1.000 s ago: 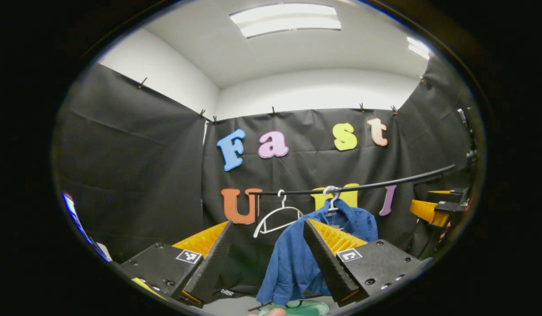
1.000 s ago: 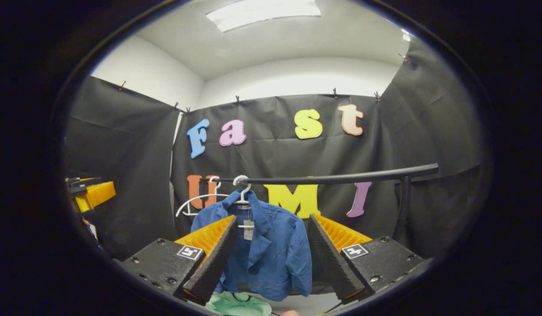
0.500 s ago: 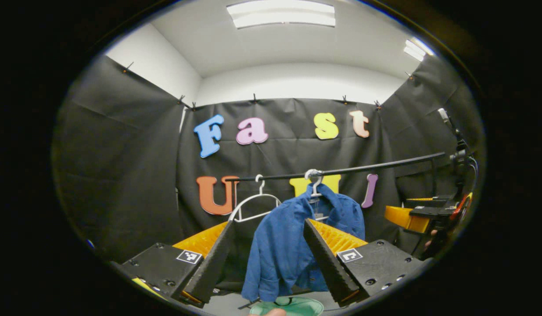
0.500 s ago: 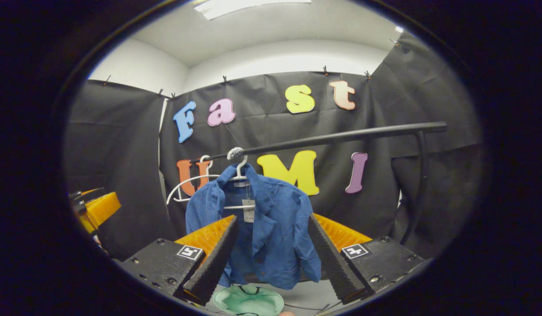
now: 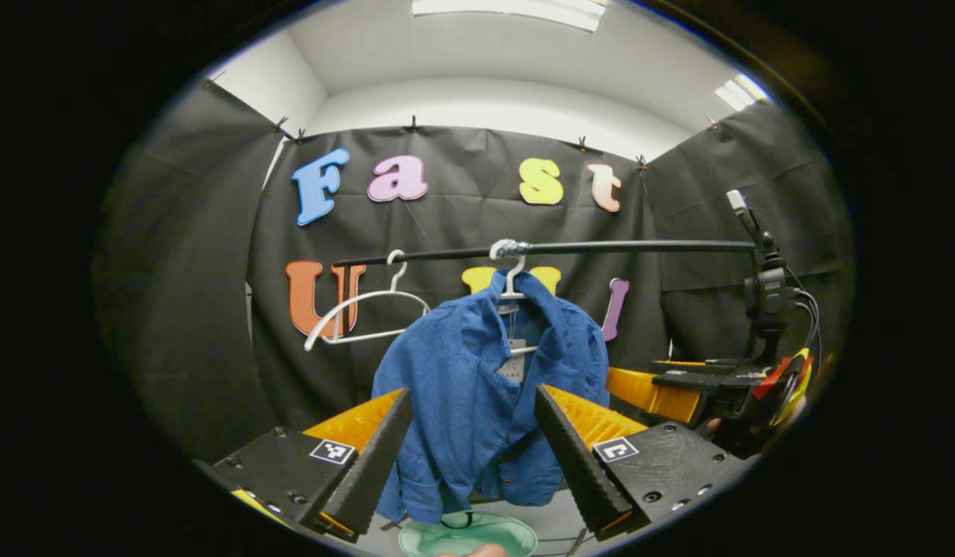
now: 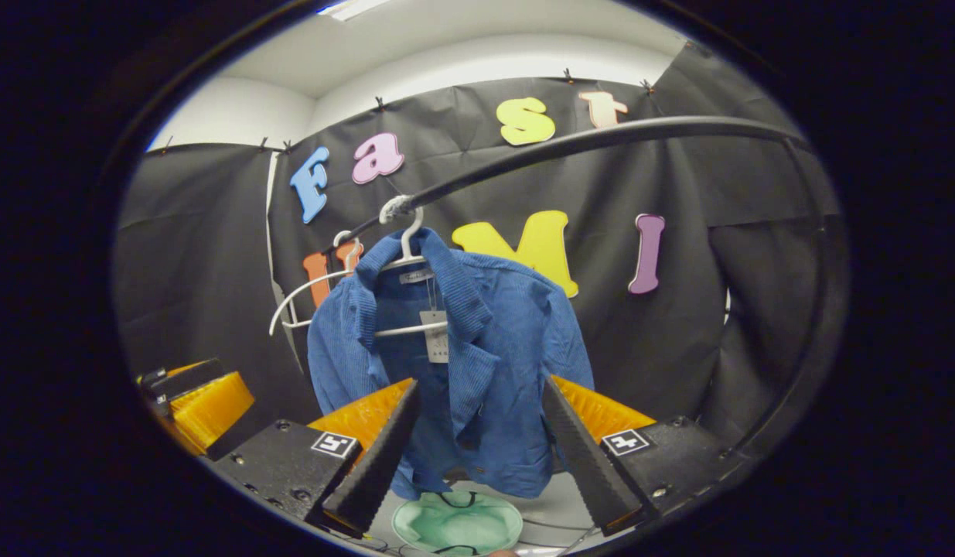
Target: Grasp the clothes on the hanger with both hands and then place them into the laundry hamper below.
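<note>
A blue shirt (image 5: 477, 387) (image 6: 477, 363) hangs on a white hanger (image 6: 404, 232) from a black rail (image 5: 601, 247) (image 6: 601, 139). Below it lies a round pale green hamper (image 5: 468, 535) (image 6: 456, 522). My left gripper (image 5: 471, 402) is open, its fingers on either side of the shirt's lower half but short of it. My right gripper (image 6: 481, 394) is open too, framing the shirt's front from nearer. The right gripper also appears at the right of the left gripper view (image 5: 678, 387), and the left gripper at the left of the right gripper view (image 6: 202, 398).
A bare white hanger (image 5: 361, 309) (image 6: 307, 298) hangs on the rail to the shirt's left. The rail's black upright (image 6: 802, 371) curves down at the right. A hand (image 5: 755, 425) holds the other gripper.
Both grippers have come closer to the shirt, which now looks larger and sits between each pair of fingers. The rail has risen in both views. Both stay open.
</note>
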### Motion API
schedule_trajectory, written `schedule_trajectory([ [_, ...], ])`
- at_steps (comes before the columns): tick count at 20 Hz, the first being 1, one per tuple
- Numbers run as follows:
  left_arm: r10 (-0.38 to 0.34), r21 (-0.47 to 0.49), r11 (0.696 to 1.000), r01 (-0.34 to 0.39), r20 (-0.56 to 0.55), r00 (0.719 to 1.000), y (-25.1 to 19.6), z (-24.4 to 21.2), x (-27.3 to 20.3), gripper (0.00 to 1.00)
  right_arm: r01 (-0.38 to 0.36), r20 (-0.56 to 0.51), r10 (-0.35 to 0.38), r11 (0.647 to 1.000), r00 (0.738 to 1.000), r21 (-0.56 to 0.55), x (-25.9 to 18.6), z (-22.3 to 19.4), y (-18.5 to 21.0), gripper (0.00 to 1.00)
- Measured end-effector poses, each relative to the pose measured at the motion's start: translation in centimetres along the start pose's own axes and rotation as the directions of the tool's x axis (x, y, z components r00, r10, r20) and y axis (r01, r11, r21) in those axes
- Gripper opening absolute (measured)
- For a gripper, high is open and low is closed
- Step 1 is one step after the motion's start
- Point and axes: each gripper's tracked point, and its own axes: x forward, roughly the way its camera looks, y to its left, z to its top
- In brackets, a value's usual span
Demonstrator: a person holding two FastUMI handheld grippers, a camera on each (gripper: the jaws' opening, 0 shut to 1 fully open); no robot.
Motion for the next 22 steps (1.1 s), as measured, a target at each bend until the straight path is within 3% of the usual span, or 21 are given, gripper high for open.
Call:
schedule_trajectory([
  [10, 0.066, 0.000, 0.998, -0.066, -0.095, 0.993, -1.4, -4.8, 8.3, 1.00, -0.134, -0.142, 0.141, 0.989, 0.980, 0.060, 10.6, -2.3, -0.3, 0.98],
  [11, 0.078, 0.002, 0.997, -0.078, -0.102, 0.992, -1.5, -5.3, 9.0, 0.93, -0.151, -0.143, 0.160, 0.986, 0.977, 0.071, 11.3, -2.2, 0.0, 0.98],
  [13, 0.103, 0.001, 0.995, -0.103, -0.109, 0.989, -1.4, -5.9, 10.1, 0.98, -0.167, -0.150, 0.177, 0.983, 0.973, 0.081, 12.6, -2.3, 0.3, 0.97],
  [15, 0.121, -0.009, 0.992, -0.123, -0.119, 0.985, -0.8, -6.2, 10.9, 1.00, -0.167, -0.159, 0.178, 0.983, 0.971, 0.081, 14.2, -2.3, 0.5, 1.00],
  [16, 0.131, -0.013, 0.991, -0.134, -0.126, 0.983, -0.5, -6.4, 11.4, 0.92, -0.164, -0.162, 0.176, 0.983, 0.971, 0.083, 14.8, -2.3, 0.6, 1.00],
  [21, 0.185, -0.032, 0.981, -0.191, -0.143, 0.972, 1.3, -7.4, 14.1, 1.00, -0.143, -0.146, 0.158, 0.984, 0.977, 0.108, 17.6, -2.1, 0.2, 1.00],
  [22, 0.191, -0.042, 0.979, -0.200, -0.152, 0.970, 1.5, -7.7, 14.6, 0.97, -0.140, -0.147, 0.158, 0.982, 0.977, 0.125, 17.8, -2.2, 0.0, 0.96],
])
